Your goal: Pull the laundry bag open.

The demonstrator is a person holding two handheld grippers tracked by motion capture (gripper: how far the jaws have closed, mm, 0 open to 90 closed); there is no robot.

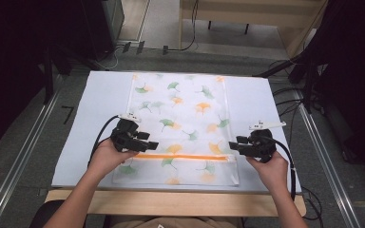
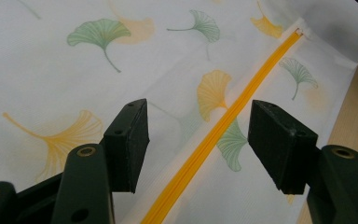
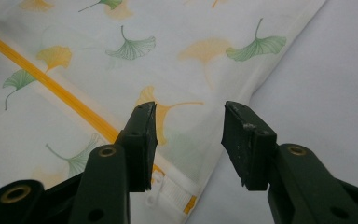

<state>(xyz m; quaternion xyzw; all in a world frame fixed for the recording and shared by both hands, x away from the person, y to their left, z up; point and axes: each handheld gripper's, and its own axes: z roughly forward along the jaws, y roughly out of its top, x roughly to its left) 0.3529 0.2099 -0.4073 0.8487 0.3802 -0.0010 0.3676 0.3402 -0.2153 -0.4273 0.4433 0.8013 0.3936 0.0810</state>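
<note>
Table (image 1: 100,95): mesh bag (image 1: 180,109), both grippers open.

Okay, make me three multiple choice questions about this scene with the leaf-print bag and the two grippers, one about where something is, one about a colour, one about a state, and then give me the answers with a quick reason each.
1. Where does the zipper run on the ginkgo-print bag?
A. across the end nearest the person
B. along the far end
C. down the middle lengthwise

2. What colour is the zipper?
A. green
B. orange-yellow
C. black

3. How do the jaws of the left gripper stand?
A. shut on the zipper
B. shut on the bag's corner
C. open, one either side of the zipper

Answers: 1 A, the high view shows the stripe crossing the bag between the two hands. 2 B, it shows bright orange-yellow in the left gripper view. 3 C, a clear gap separates the jaws with the zipper running between; the right gripper is open too.
</note>
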